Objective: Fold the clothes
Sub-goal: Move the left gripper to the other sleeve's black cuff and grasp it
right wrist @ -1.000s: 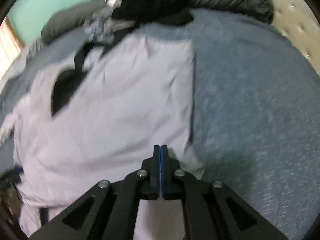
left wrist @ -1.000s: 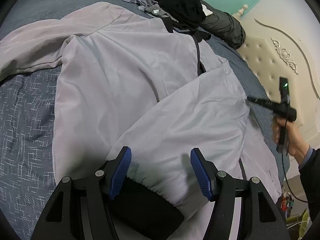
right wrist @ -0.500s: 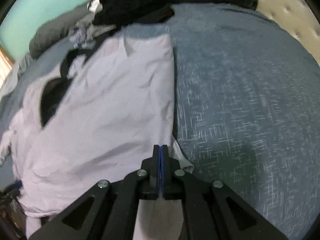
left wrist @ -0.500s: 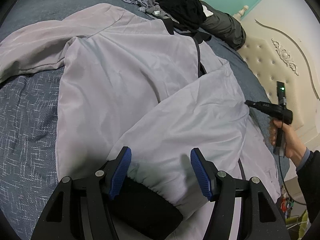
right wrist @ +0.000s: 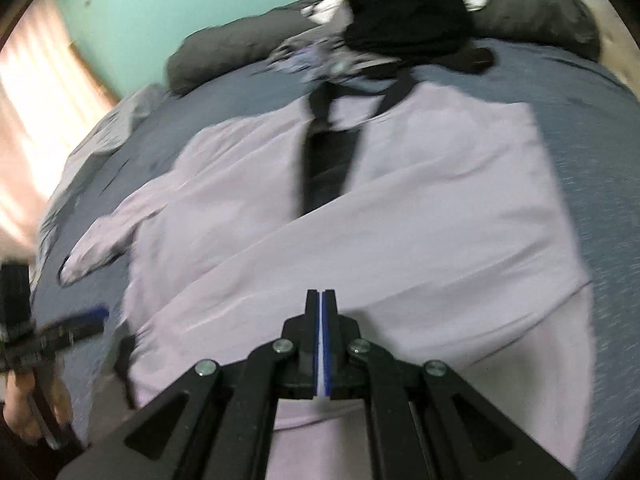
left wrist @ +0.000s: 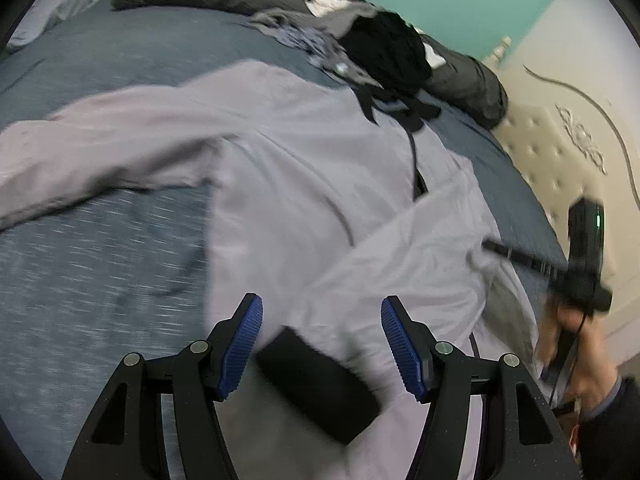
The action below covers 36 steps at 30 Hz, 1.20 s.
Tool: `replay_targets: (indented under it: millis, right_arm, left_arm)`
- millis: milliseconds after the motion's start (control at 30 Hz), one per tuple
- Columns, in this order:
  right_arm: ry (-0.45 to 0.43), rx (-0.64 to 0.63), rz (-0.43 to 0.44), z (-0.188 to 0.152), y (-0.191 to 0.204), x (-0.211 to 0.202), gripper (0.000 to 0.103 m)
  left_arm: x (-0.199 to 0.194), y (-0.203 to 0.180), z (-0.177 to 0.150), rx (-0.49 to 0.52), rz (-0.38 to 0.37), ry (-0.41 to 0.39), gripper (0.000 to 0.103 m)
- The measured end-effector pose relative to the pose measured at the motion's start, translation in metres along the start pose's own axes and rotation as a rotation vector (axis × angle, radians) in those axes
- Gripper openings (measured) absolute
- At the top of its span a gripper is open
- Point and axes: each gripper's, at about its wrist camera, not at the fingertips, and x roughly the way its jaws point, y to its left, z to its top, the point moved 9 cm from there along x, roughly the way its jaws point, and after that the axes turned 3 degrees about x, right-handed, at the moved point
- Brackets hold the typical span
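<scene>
Pale lilac jacket (left wrist: pixel 304 184) spread front-up on blue-grey bed (left wrist: pixel 92 264), collar toward dark pillows (right wrist: pixel 240 44). One sleeve laid diagonally across body, its black cuff (left wrist: pixel 320 384) between wide-spread, empty jaws of left gripper (left wrist: pixel 322 346). Other sleeve (left wrist: pixel 100 160) flung out sideways over bedding. Right gripper (right wrist: pixel 323 344): jaws pressed together, sliver of pale cloth apparently pinched near hem; hard to confirm through blur.

Judged mid-fold. For clean work: keep pinched edge taut, carry it low and flat, align outstretched sleeve over body to match crossed one, smooth wrinkles before any further fold.

Count: one jacket, two sleeves, one cuff clearly seen, two grippers, one heap of dark clothes (right wrist: pixel 408 20) by pillows.
</scene>
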Motion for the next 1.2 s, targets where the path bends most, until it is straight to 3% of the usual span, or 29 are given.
replay_targets:
  millis: [200,367,600,700,733,767,933,1200]
  right_arm:
    - [0.018,-0.026,0.093,-0.030,0.059,0.008,0.001]
    - [-0.031,-0.001,0.104,-0.045,0.064,-0.002,0.007]
    - [-0.056,-0.008,0.049,-0.050,0.058,0.002,0.014]
    - [-0.066,-0.003,0.034,-0.048,0.056,0.002,0.035]
    - [-0.067,0.004,0.038,-0.047,0.056,0.002,0.045]
    - [-0.068,0.010,0.042,-0.047,0.056,0.001,0.047]
    - [-0.091,0.031,0.035,-0.042,0.050,-0.002,0.047]
    - [-0.131,0.062,0.035,-0.035,0.041,-0.005,0.047]
  left_arm:
    - [-0.040,0.058,0.008,-0.130,0.049,-0.012,0.066]
    - [-0.072,0.123,0.011,-0.234,0.154,-0.033,0.066]
    - [-0.112,0.230,0.004,-0.427,0.294,-0.055,0.071]
    - [-0.123,0.267,0.002,-0.470,0.363,-0.060,0.073]
    - [-0.126,0.278,0.001,-0.492,0.370,-0.065,0.075]
    - [-0.128,0.287,0.001,-0.516,0.374,-0.074,0.076]
    - [-0.136,0.329,-0.002,-0.636,0.382,-0.123,0.082]
    - [-0.121,0.366,-0.006,-0.794,0.317,-0.183,0.085]
